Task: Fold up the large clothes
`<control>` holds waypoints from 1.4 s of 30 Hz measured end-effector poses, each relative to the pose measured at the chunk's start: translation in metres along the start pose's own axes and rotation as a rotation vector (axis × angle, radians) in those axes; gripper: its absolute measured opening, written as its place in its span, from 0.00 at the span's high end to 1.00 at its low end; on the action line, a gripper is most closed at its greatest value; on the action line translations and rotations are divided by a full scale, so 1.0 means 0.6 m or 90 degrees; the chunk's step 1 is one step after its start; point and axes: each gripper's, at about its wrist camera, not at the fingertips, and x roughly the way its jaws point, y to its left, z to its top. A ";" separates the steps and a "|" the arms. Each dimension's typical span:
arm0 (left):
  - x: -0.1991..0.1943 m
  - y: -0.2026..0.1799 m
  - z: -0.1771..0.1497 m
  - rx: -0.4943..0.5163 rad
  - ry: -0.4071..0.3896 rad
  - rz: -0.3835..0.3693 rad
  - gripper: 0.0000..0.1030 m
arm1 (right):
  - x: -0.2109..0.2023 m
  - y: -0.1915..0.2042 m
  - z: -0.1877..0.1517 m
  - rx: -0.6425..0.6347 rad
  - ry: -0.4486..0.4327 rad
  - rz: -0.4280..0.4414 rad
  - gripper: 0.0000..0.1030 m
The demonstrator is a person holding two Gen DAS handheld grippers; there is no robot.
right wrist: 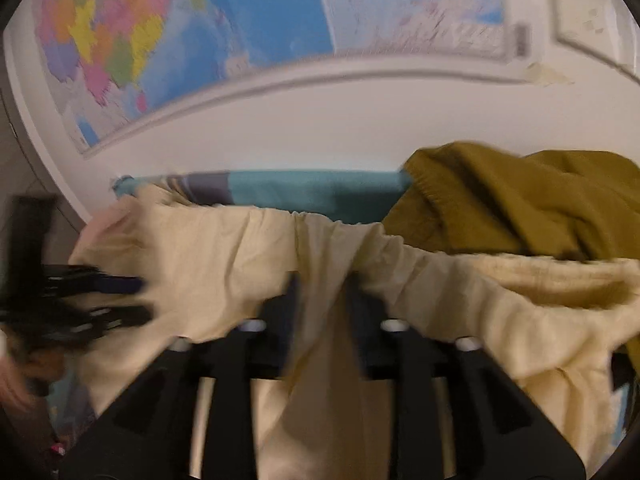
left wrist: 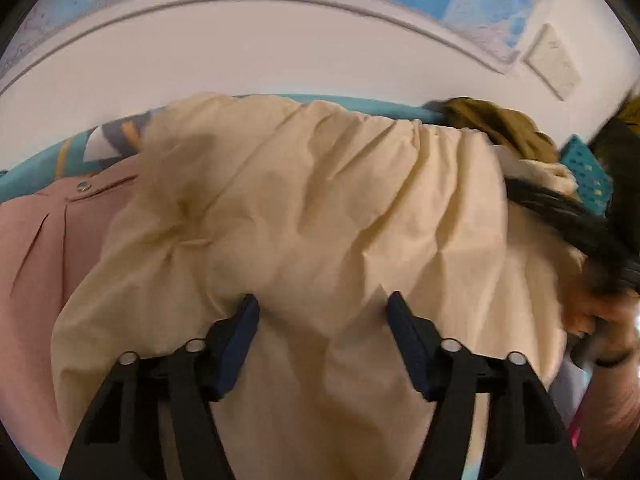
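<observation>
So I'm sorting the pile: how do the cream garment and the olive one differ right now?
The cream garment lies spread across the front, wrinkled; the olive garment sits bunched behind it to the right. The right claw has cream fabric between its fingers, while nothing touches the olive one. The left claw is open over the cream one. Both rest on the teal surface.

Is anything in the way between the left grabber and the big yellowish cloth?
Nothing visible. The left gripper is open, its fingers right over the cream garment with no other item between them. The pink garment lies off to the left side and the olive garment at the far right, both clear of the fingers.
</observation>
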 end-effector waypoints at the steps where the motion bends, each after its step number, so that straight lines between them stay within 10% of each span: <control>1: -0.004 0.006 0.002 -0.008 -0.010 -0.006 0.41 | -0.037 -0.007 -0.008 0.005 -0.029 0.019 0.45; 10: -0.176 0.078 -0.105 -0.034 -0.214 0.060 0.18 | -0.260 -0.146 -0.183 0.094 -0.116 -0.047 0.16; 21: -0.125 0.108 -0.172 -0.034 -0.160 0.035 0.07 | -0.192 -0.201 -0.280 0.195 -0.056 0.007 0.16; 23: -0.113 0.104 -0.174 -0.043 -0.158 0.028 0.07 | -0.178 -0.204 -0.278 0.207 -0.047 0.026 0.28; 24: -0.105 0.097 -0.172 -0.047 -0.150 0.023 0.19 | -0.177 -0.205 -0.276 0.210 -0.047 0.042 0.55; 27: -0.112 0.077 -0.176 -0.044 -0.138 0.049 0.61 | -0.208 -0.202 -0.265 0.204 -0.066 0.100 0.82; 35: -0.212 0.075 -0.261 -0.105 -0.119 -0.131 0.72 | -0.438 -0.215 -0.284 0.203 -0.186 0.115 0.91; 42: -0.122 0.091 -0.351 -0.180 -0.046 -0.190 0.56 | -0.374 -0.300 -0.417 0.334 -0.070 0.040 0.90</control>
